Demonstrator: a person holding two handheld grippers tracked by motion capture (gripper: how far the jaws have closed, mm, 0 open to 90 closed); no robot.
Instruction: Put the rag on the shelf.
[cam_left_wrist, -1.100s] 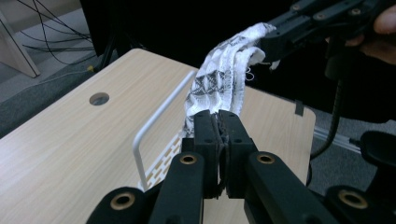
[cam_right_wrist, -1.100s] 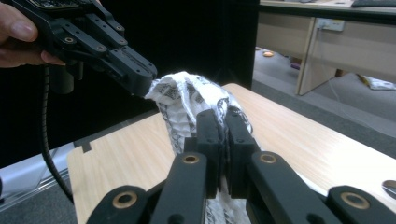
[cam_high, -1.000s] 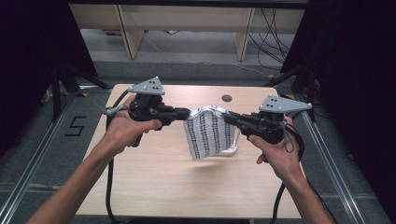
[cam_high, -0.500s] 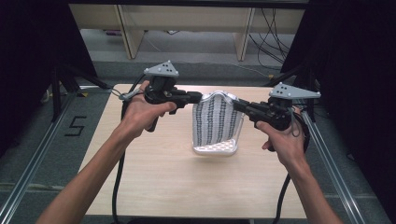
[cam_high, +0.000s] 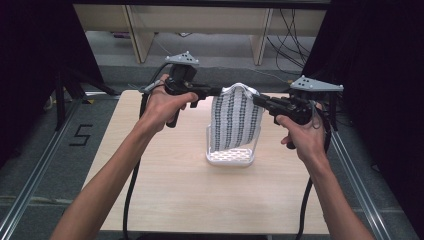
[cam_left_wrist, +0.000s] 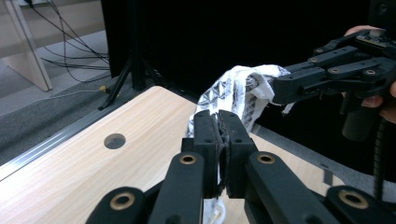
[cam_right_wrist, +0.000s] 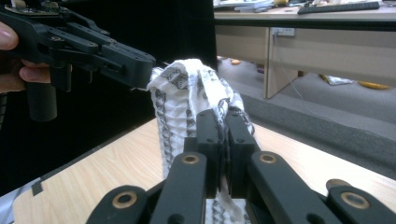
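Patterned cloth stretched between both tools, left gripper and right gripper each clamped on its top edge, white basket beneath.

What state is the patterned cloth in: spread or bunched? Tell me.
Spread: the black-and-white patterned cloth hangs flat, stretched between left tool and right tool, above the white rack.

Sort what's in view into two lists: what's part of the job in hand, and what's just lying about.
In the job:
- patterned cloth, held up between both grippers
- white basket, on the table under the cloth
- left gripper, shut on the cloth
- right gripper, shut on the cloth

Lying about:
- loose cables on the floor beyond the table
- number marking on the floor
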